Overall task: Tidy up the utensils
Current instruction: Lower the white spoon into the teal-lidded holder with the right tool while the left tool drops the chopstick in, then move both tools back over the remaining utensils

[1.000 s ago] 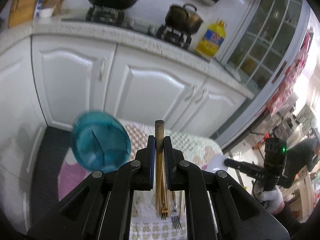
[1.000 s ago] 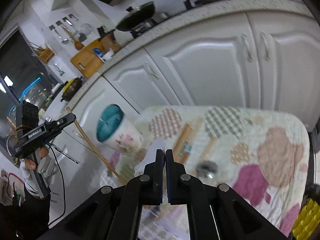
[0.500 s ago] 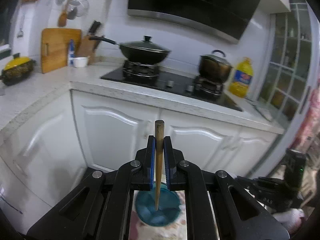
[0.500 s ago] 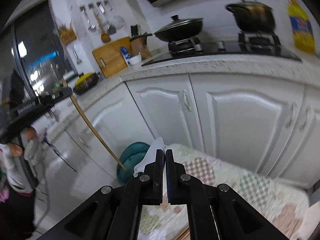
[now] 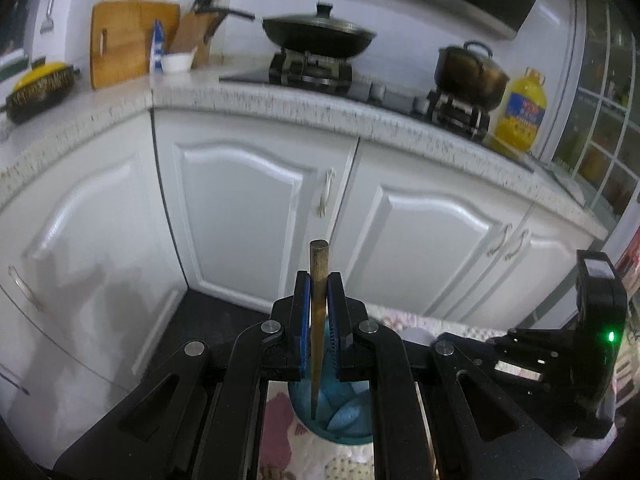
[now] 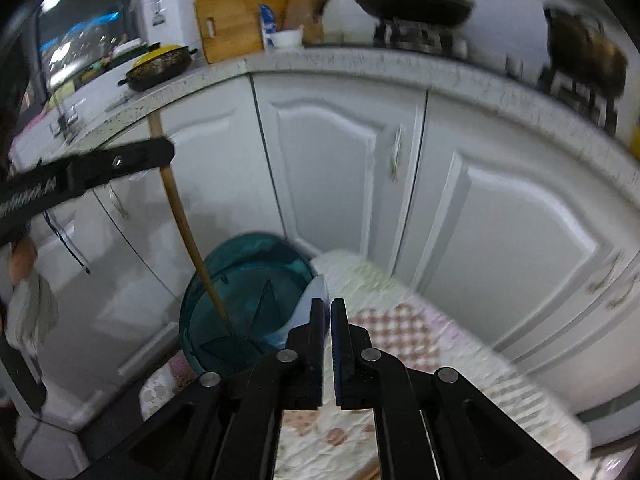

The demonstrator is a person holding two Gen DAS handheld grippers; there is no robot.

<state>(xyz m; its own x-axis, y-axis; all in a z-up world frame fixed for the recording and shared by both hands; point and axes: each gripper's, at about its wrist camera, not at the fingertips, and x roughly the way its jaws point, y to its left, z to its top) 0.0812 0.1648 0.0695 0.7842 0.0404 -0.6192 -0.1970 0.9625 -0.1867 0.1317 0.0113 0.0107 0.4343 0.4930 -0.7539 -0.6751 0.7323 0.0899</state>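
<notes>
Left claw (image 5: 319,300) clamped on a wooden chopstick (image 5: 319,320); blue pads pressed against both sides of the stick, blunt end poking up above the fingertips, thin end pointing down into the teal utensil holder (image 5: 344,408) directly below the claw. Seen from the right wrist — same chopstick (image 6: 188,232) slanting down from the left claw (image 6: 160,152) at upper left, its tip inside the open mouth of the utensil holder (image 6: 244,300), near the ribs that divide the holder into compartments; which compartment, hard to tell.

Right claw (image 6: 327,320) closed, jaws almost together, pinching something white (image 6: 316,296) — only a pale rounded edge visible past the left fingertip, too little of it showing to name; held just beside the right rim of the holder, above the patterned cloth (image 6: 400,340) covering the bench. Body of the right claw (image 5: 520,344) also visible low at right in the left wrist view, green light lit on its housing.

Holder standing at the near-left end of the cloth, close to the corner where the white cabinets (image 5: 248,216) meet. Behind, on the counter: covered wok (image 5: 320,32) on the stove, darker pot (image 5: 468,72), yellow oil bottle (image 5: 520,112), wooden cutting board (image 5: 124,40). Right wrist picture blurred.
</notes>
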